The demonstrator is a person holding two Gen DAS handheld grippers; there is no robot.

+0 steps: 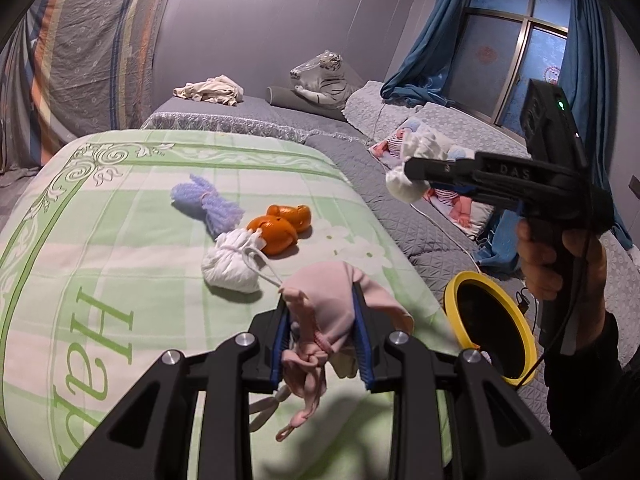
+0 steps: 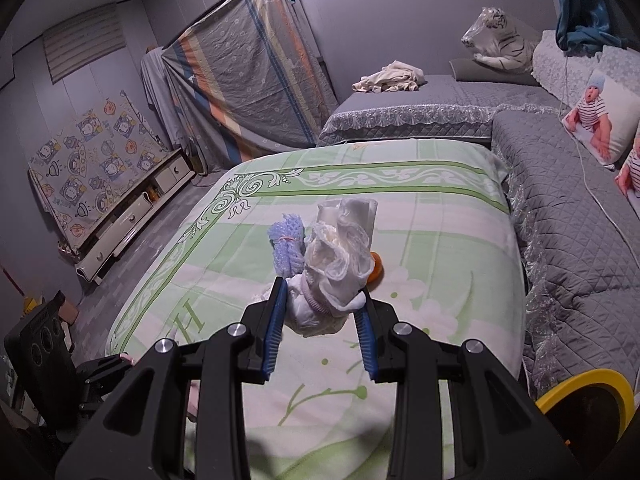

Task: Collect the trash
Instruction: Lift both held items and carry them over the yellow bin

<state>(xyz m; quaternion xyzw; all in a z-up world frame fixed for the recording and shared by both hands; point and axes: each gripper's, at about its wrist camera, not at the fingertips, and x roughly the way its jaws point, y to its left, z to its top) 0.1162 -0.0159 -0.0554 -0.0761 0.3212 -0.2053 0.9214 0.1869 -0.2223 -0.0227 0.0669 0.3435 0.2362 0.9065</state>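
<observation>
- Green-checked bedding (image 1: 120, 240) covers the low surface where the trash lies; grey quilted sofas run along its far and right sides.
- Both pieces are judged to be mid-carry toward the bin (image 1: 454, 300), which stands low at the right, between bedding and sofa.
- A pink mask (image 1: 324, 304) is clamped between the pads of the left gripper (image 1: 322, 340), its straps dangling below the jaws.
- A white wad (image 2: 340, 264) is pinched in the right gripper (image 2: 322, 332), held up off the bedding; in the left view it shows at the fingertips above the sofa.
- Next, each piece would need to be brought over the yellow rim and let go only once the dark opening is below.
- Left on the bedding: a white bundle (image 1: 232, 264), orange peel (image 1: 280, 228) and purple netting (image 1: 208, 204), close together.
- The loose straps could catch on the rim, and the opening looks narrow for both grippers at once.
- A white cable (image 2: 592, 176) crosses the sofa near the bin; cushions, a toy tiger (image 1: 320, 76) and crumpled cloth lie well apart.
</observation>
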